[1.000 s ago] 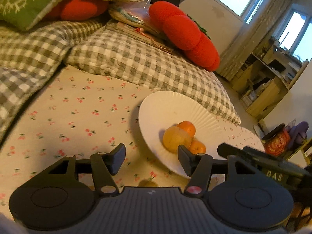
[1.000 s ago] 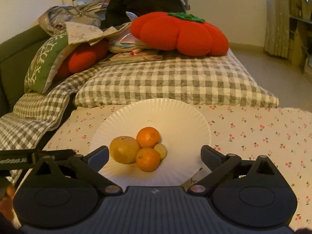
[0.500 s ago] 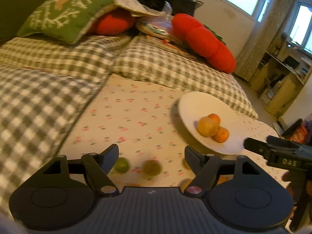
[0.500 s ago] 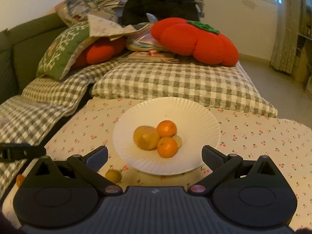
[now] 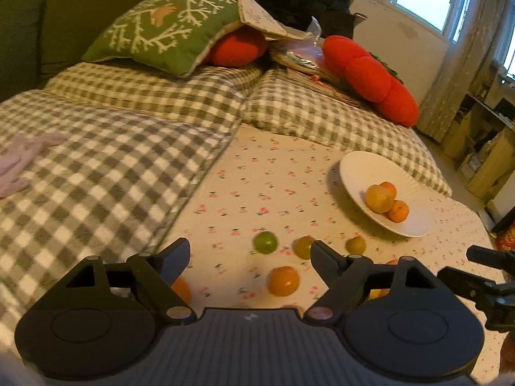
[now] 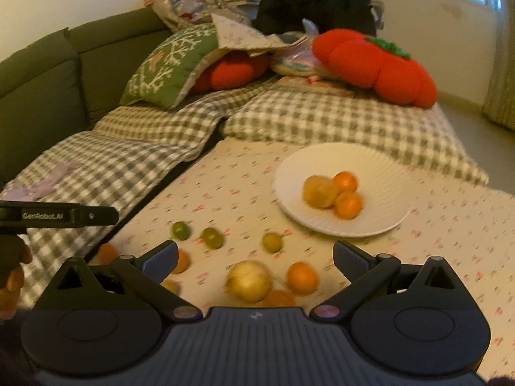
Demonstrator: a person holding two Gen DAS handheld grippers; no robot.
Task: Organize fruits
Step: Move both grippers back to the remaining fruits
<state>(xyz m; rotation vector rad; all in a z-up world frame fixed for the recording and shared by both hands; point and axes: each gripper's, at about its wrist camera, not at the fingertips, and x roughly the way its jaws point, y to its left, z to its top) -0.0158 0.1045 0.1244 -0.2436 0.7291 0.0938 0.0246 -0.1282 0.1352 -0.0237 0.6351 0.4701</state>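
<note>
Loose fruits lie on the cherry-print cloth (image 6: 225,189) near the white plate (image 6: 386,173), among them a green lime (image 5: 265,242), an orange (image 5: 284,280) and a pale yellow fruit (image 6: 248,280); the plate holds 3 fruits. Left gripper (image 5: 249,251) jaws opening, nothing between them. Right gripper (image 6: 256,254) spread wide, empty, above the fruits.
</note>
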